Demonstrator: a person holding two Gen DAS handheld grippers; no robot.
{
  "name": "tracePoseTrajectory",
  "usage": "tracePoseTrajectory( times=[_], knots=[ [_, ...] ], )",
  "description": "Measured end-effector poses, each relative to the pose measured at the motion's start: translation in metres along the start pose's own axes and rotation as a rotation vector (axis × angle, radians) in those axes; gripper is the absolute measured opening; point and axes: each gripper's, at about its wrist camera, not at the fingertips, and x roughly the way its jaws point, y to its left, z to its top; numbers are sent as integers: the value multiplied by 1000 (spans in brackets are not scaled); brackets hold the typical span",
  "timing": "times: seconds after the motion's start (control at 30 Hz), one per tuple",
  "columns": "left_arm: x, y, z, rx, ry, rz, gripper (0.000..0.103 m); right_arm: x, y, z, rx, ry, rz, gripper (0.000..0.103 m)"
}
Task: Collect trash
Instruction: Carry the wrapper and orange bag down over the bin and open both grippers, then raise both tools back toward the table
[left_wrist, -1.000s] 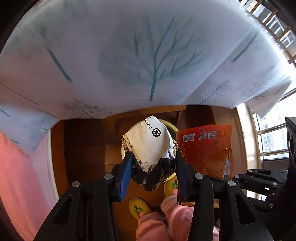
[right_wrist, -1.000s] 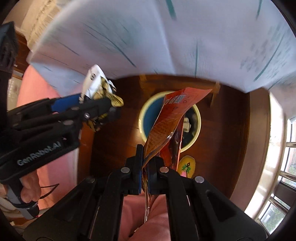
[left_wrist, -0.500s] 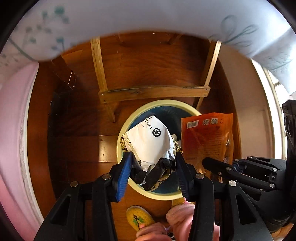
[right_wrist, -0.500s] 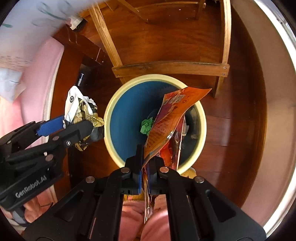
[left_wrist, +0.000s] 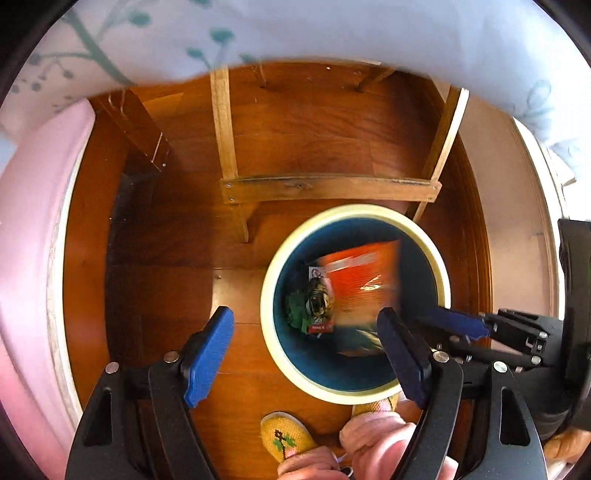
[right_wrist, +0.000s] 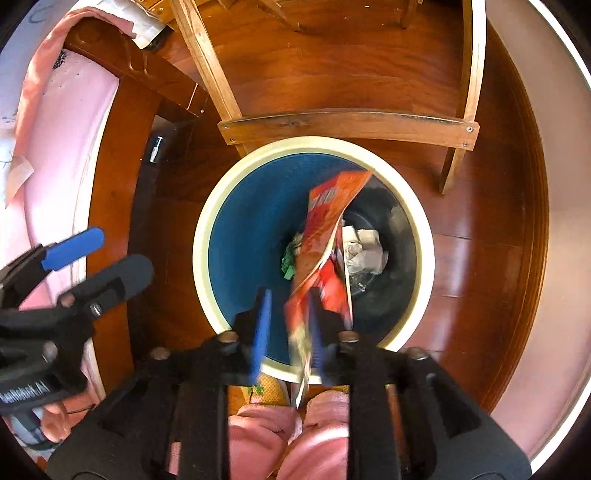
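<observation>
Here, one view after another.
Left wrist: left gripper (left_wrist: 306, 347) jaws just spread wide, empty; the crumpled wrapper (left_wrist: 318, 299) lies in the trash bin (left_wrist: 354, 212).
Right wrist: right gripper (right_wrist: 286, 328) jaws just parting, the orange snack bag (right_wrist: 325, 229) slipping between them above the bin (light, limp, slick film; pinch an edge).
Only here: white paper (right_wrist: 364, 249) in the bin.

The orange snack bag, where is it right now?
In the right wrist view the orange snack bag hangs over the blue bin, its lower end between the right gripper's parted fingers.
</observation>
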Motion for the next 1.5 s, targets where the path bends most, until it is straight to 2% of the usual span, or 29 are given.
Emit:
tracePoseTrajectory(
  times=[0.27, 0.47, 0.67, 0.9, 1.0, 1.17, 1.37, 1.5],
  knots=[
    [-51, 0, 1, 4, -38, 18, 81, -23, 6, -8, 14, 4, 0, 24],
    [-105, -5, 4, 10, -63, 14, 81, -78, 20, -18, 25, -35, -2, 24],
    [-185, -13, 11, 24, -106, 6, 81, -157, 45, -28, 40, -83, -9, 24],
    [-296, -18, 22, 48, -194, -8, 81, -262, 80, -31, 32, -191, -7, 24],
    [-332, -17, 26, 33, -197, 11, 81, -301, 95, -30, 31, -235, -5, 24],
    [-392, -13, 34, 23, -224, 1, 81, -363, 117, -30, 32, -311, -3, 24],
    [-460, -11, 42, 28, -270, -48, 81, -430, 139, -33, 31, -399, -17, 24],
    [-505, -13, 49, 54, -332, -70, 81, -472, 148, -36, 43, -463, -30, 24]
  ],
)
